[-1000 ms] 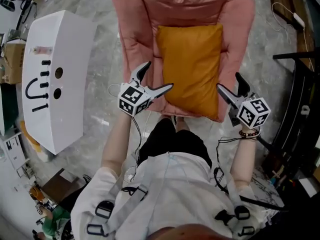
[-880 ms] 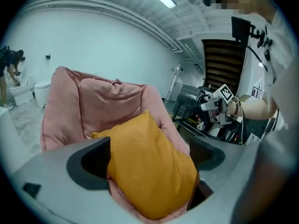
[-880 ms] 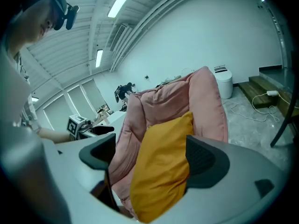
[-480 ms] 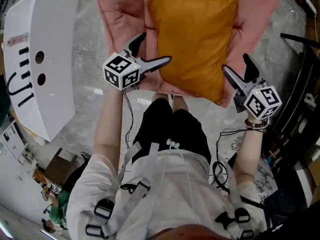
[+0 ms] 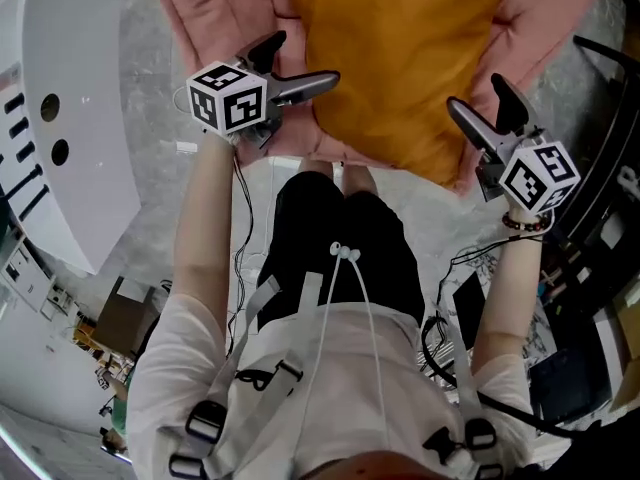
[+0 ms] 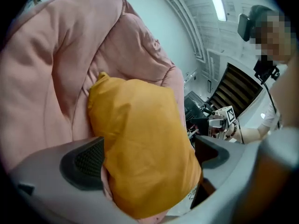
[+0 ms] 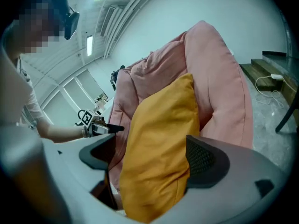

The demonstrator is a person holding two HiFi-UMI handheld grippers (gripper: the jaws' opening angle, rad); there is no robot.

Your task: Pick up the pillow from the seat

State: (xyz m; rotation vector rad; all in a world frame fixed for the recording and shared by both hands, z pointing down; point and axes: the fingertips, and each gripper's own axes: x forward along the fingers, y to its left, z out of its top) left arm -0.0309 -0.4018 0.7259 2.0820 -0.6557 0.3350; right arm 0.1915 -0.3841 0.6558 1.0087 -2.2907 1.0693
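An orange pillow (image 5: 400, 58) lies on the pink padded seat (image 5: 205, 13). My left gripper (image 5: 305, 60) is at the pillow's near left edge. Its jaws stand wide and have just been opening. In the left gripper view the pillow's near corner (image 6: 140, 143) shows between the two pads (image 6: 88, 160), which do not press on it. My right gripper (image 5: 475, 96) is open at the pillow's near right corner. In the right gripper view the pillow (image 7: 159, 143) fills the gap between the spread jaws, against the seat's pink padding (image 7: 219, 87).
A white cabinet (image 5: 60, 118) with black marks stands to the left of the seat. A black frame (image 5: 600, 168) and cables are on the right. The person's legs (image 5: 340, 238) are just in front of the seat. A power strip (image 7: 276, 76) lies on wooden steps.
Both grippers have come down and closer to the pillow, which now fills the top of the head view. The left gripper has rolled and its jaws stand wider.
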